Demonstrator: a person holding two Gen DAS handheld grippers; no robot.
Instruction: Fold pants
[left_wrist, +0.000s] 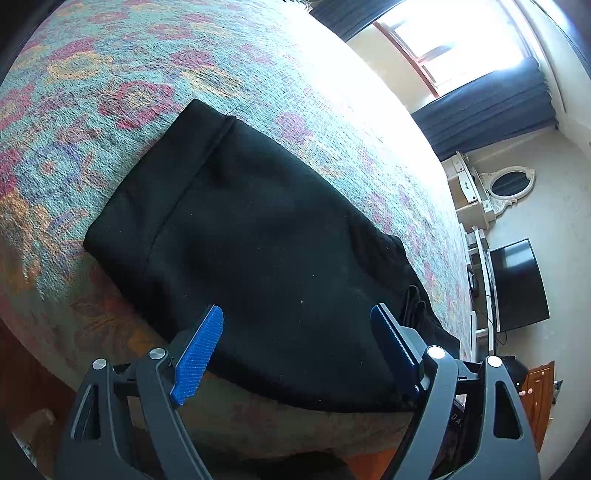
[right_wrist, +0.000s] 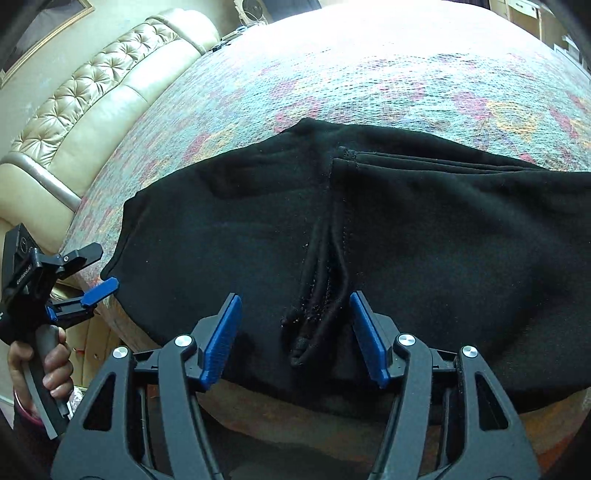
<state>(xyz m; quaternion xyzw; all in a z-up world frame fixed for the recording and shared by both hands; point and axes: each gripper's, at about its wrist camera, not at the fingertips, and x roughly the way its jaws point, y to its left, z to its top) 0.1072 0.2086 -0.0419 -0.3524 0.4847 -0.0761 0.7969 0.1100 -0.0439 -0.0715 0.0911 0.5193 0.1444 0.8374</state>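
The black pants (left_wrist: 258, 236) lie folded into a compact bundle on the bed (left_wrist: 184, 55), near its front edge, on a bedspread patterned in teal, pink and yellow. In the right wrist view the pants (right_wrist: 424, 240) show a stack of folded edges along their far side and a seam with cords (right_wrist: 317, 295) running down the middle toward the front edge.

The right tool (right_wrist: 295, 336) hangs just above the front of the pants, its blue pads spread with the cords between them but not pinched; nothing is held. The left tool (left_wrist: 297, 354) is spread wide over the near edge of the pants, its pads clear of the cloth. From the right wrist view the left tool (right_wrist: 96, 269) sits at the left corner of the pants, held by a hand (right_wrist: 40, 365) on its grip.

Beyond the pants, a tufted cream headboard (right_wrist: 85, 99) lines the bed. To the other side stand a window (left_wrist: 454, 40) with dark curtains (left_wrist: 487, 107), a mirror (left_wrist: 509, 182) and a dark screen (left_wrist: 517, 284).
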